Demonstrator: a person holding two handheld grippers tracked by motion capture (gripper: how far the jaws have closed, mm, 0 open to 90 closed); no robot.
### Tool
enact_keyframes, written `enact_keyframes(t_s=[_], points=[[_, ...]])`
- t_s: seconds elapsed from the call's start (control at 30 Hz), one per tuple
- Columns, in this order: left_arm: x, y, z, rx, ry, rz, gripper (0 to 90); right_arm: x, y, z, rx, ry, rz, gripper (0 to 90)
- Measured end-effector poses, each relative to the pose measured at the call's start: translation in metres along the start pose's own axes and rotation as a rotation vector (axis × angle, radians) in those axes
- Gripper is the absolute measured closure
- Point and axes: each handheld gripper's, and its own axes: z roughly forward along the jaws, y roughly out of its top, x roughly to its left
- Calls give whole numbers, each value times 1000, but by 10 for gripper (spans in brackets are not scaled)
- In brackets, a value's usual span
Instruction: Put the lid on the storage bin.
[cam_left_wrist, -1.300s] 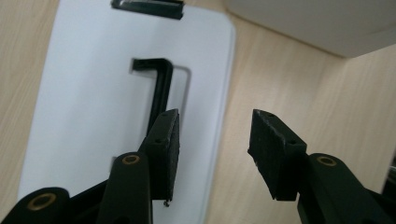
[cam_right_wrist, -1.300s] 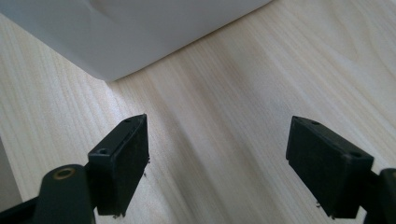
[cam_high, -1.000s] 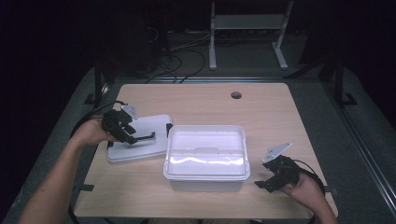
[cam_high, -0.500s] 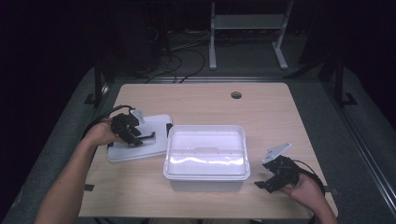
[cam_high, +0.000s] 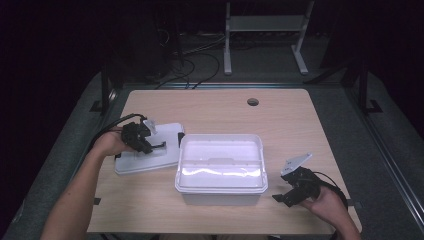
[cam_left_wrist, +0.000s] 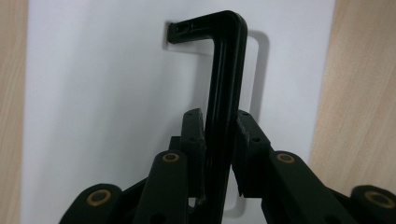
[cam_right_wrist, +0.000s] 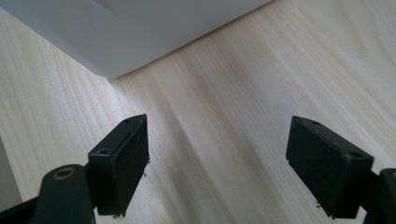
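Light: overhead, falling on the pale wooden surface (cam_high: 300, 130); surroundings dark.
Glare: white rectangular plastic tub (cam_high: 220, 167) rim washed out.
Shadow: soft, beside the black L-shaped handle (cam_left_wrist: 224, 70).
Focus: near fingers slightly soft.

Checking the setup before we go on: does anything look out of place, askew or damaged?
Nothing stands out. The lid lies flat beside the open bin, slightly angled to it. The left gripper has just closed on the lid's black handle. No spill or damage visible.

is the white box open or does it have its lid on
Open. The white box shows its bare inside from above, and its lid lies flat on the table beside it, where the left gripper clamps the lid's black handle.
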Motion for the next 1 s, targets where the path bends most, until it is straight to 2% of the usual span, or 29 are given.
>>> enact_keyframes(t_s=[0.27, 0.53, 0.87, 1.0], points=[[0, -1, -14, 3, 19, 1, 821, -1, 0, 0, -3, 1, 0, 206], [-1, -7, -19, 24, 6, -14, 844, -1, -1, 0, -1, 1, 3, 206], [-11, -24, -48, 11, 8, -22, 844, 0, -1, -1, -2, -4, -2, 206], [-17, -29, -65, 8, 13, -22, 844, 0, 0, -2, -7, -9, -3, 206]])
